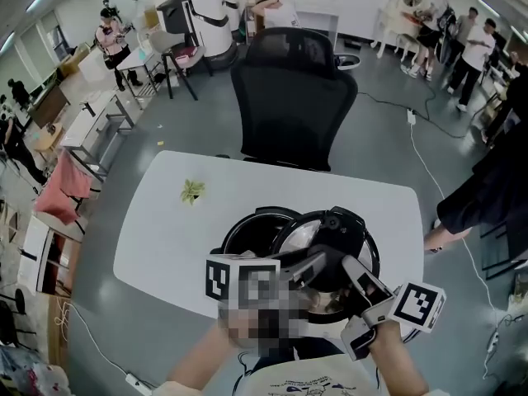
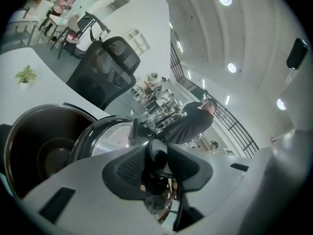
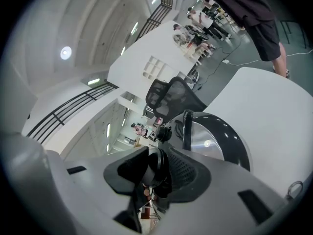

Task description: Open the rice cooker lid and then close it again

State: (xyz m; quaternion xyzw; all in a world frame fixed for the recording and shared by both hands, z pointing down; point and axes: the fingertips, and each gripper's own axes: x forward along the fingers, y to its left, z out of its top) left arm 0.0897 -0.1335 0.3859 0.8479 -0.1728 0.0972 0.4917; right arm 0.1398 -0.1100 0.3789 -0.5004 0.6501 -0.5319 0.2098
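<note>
The black rice cooker stands at the near edge of the white table [image 1: 157,238], and its pot [image 1: 252,229] lies uncovered with the dark inner bowl [image 2: 44,148] showing. Its lid [image 1: 330,238] is tilted up to the right of the pot, with the shiny inner plate [image 2: 110,136] facing the bowl. My left gripper [image 1: 312,264] and right gripper [image 1: 348,269] meet at the lid's near edge. Each has its pads shut on a rounded grey-black handle part [image 2: 156,155] of the lid [image 3: 215,141]. The same part [image 3: 154,168] fills the right jaws.
A small green plant [image 1: 192,191] sits on the table's left side. A black office chair [image 1: 293,97] stands behind the far edge. A person in dark clothes [image 1: 487,192] stands at the right, close to the table corner. A cable [image 1: 437,180] runs across the floor.
</note>
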